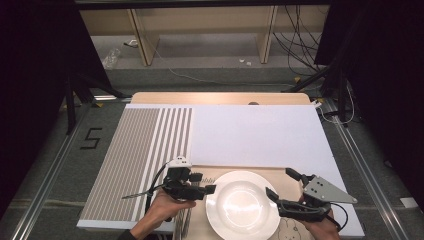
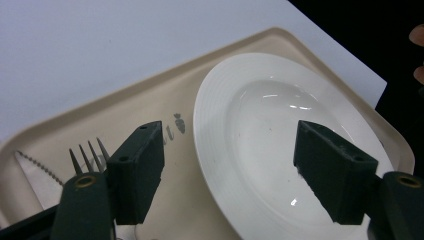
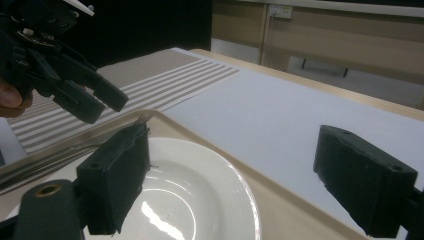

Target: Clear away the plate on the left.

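Plate (image 1: 243, 207) sits bottom centre on the tray (image 2: 150, 100); left gripper (image 1: 209, 189) and right gripper (image 1: 281, 186) flank it, jaws wide, nothing held.

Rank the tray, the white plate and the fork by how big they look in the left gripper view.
1. Tray, spreading under everything else.
2. White plate.
3. Fork, smallest, though a black jaw hides most of it, so its full length is unsure.

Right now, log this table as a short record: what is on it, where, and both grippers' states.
plate: white, empty, on the beige tray
fork: flat on the tray, left of the plate
knife: serrated, beside the fork
left gripper: jaws open, nothing between, at the plate's left rim
right gripper: jaws open, empty, at the plate's right
striped mat: left part of the table
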A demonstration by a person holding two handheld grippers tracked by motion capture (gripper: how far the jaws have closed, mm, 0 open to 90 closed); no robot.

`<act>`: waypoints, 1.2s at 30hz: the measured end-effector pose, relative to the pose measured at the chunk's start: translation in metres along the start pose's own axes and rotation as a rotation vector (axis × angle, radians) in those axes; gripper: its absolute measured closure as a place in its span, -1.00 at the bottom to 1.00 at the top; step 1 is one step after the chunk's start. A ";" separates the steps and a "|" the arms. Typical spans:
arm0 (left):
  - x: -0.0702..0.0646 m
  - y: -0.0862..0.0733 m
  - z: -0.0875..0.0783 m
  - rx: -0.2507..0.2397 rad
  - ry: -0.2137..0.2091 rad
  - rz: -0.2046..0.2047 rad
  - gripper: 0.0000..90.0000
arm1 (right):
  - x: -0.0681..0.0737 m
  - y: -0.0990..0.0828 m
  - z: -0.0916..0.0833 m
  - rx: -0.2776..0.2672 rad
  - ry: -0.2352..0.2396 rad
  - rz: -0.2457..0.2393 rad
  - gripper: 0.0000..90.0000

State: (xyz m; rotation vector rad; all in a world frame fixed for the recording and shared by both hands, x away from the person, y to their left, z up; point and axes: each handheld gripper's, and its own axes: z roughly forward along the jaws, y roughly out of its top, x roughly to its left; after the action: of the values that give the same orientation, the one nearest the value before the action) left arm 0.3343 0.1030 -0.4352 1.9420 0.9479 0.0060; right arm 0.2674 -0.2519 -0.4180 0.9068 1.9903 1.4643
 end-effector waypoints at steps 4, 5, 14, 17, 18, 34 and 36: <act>-0.003 0.000 -0.006 -0.056 0.002 0.043 -0.43 | 0.000 0.000 0.000 0.000 0.000 0.001 -0.65; -0.004 -0.001 -0.007 -0.070 0.006 0.052 -0.44 | 0.000 0.000 0.000 0.000 0.000 0.002 -0.65; -0.002 -0.003 -0.023 -0.201 0.018 0.109 -0.48 | 0.000 0.000 0.000 0.000 0.002 0.004 -0.65; -0.001 -0.003 -0.029 -0.227 0.026 0.129 -0.50 | 0.000 0.000 0.000 0.001 0.004 0.005 -0.65; 0.000 -0.003 -0.031 -0.238 0.025 0.129 -0.51 | 0.000 0.000 0.000 0.001 0.006 0.007 -0.65; 0.007 -0.008 -0.047 -0.306 0.063 0.182 -0.59 | -0.001 0.000 0.000 0.001 0.016 0.018 -0.65; 0.007 -0.009 -0.049 -0.314 0.064 0.184 -0.59 | -0.001 0.000 0.000 0.003 0.017 0.019 -0.65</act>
State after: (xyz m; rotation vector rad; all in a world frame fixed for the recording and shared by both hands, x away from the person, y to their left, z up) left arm 0.3160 0.1461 -0.4174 1.7371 0.7557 0.3074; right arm 0.2677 -0.2526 -0.4180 0.9201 2.0020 1.4852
